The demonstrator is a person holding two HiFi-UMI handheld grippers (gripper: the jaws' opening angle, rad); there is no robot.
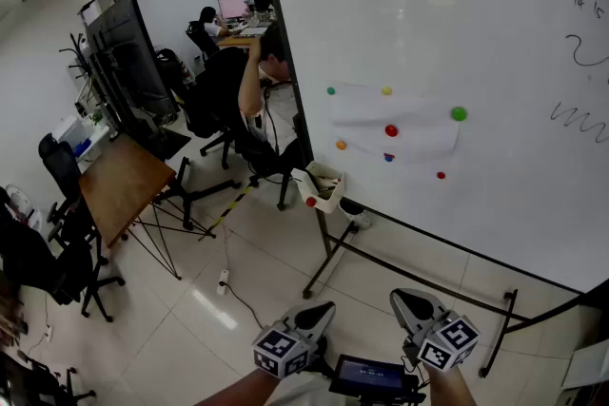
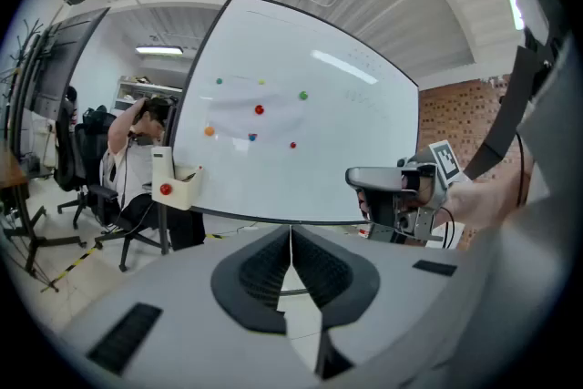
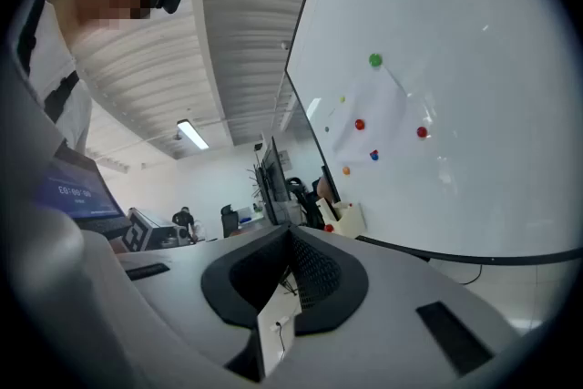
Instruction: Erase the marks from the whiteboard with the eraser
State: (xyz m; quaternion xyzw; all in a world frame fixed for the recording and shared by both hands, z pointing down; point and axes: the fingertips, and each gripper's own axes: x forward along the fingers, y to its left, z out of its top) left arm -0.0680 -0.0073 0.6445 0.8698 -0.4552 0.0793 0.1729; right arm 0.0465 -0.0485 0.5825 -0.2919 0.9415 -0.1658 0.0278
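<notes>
I had both tongs low in the frame, the left gripper (image 1: 322, 309) and the right gripper (image 1: 409, 299) each pressed together on nothing, well short of the whiteboard (image 1: 495, 43). The board filled the upper right, with black marks (image 1: 582, 117) at its right edge and coloured magnets (image 1: 459, 114) mid-board. A white holder (image 1: 320, 187) hung at its lower left corner. I could not pick out the eraser. At left, a seated person (image 1: 257, 86) and a wooden table (image 1: 122, 185) stood on the pale tiled floor (image 1: 257, 271).
</notes>
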